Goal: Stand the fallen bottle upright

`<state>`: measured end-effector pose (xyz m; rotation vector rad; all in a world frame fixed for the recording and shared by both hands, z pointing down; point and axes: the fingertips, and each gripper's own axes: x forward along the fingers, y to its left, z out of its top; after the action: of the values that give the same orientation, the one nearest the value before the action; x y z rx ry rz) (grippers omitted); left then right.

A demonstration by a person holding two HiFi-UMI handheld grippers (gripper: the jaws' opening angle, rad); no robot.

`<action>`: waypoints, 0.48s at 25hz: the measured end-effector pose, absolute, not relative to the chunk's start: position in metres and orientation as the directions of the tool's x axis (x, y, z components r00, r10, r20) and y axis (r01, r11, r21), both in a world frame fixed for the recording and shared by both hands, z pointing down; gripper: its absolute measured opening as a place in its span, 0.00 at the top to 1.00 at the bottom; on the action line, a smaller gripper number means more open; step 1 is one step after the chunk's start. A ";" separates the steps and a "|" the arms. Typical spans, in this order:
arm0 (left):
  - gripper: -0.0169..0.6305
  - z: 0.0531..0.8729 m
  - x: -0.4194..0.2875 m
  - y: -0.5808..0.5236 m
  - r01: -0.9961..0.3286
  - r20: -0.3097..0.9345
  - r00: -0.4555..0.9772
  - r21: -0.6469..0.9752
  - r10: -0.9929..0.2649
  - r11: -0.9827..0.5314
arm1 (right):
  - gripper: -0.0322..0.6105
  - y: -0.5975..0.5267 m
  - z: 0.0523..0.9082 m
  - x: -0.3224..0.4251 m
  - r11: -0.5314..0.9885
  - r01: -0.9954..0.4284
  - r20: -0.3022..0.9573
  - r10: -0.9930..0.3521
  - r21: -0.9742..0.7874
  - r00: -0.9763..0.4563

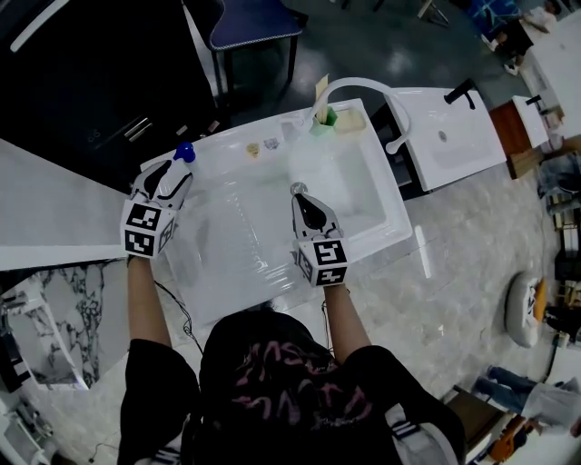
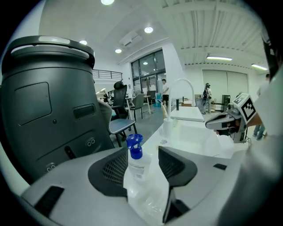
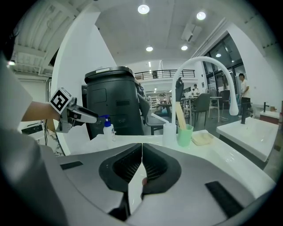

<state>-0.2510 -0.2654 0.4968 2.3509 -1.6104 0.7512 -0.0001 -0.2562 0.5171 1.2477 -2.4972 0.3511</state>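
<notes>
A clear bottle with a blue pump cap stands upright on the white counter at the left of the sink. In the left gripper view the bottle shows between the pads, which stand apart from it. My left gripper is open around it. In the right gripper view the same bottle stands far left, next to the left gripper's tips. Over the sink basin, my right gripper hangs shut, with nothing between its pads.
A curved white faucet arches over the basin's back. A green cup and a white cup stand behind it, beside a soap dish. A large black bin stands left of the counter. A blue chair is beyond.
</notes>
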 end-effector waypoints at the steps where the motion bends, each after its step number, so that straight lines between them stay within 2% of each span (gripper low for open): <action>1: 0.63 0.494 -0.251 -0.259 -0.918 0.501 0.270 -0.122 -0.822 -0.376 | 0.93 -0.252 0.512 0.000 0.587 -0.806 0.387 -0.728 -0.074 -0.566; 6: 0.64 0.472 -0.250 -0.228 -0.939 0.462 0.231 -0.125 -0.856 -0.321 | 0.93 -0.233 0.490 0.002 0.595 -0.801 0.344 -0.741 -0.059 -0.576; 12: 0.77 0.434 -0.239 -0.181 -0.975 0.338 0.169 -0.076 -0.926 -0.206 | 0.93 -0.208 0.458 0.005 0.608 -0.793 0.283 -0.754 -0.040 -0.593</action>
<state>-0.2389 -0.1813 0.4339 2.2759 -1.8701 0.4712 0.0055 -0.2079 0.4578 1.2716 -2.5980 0.2365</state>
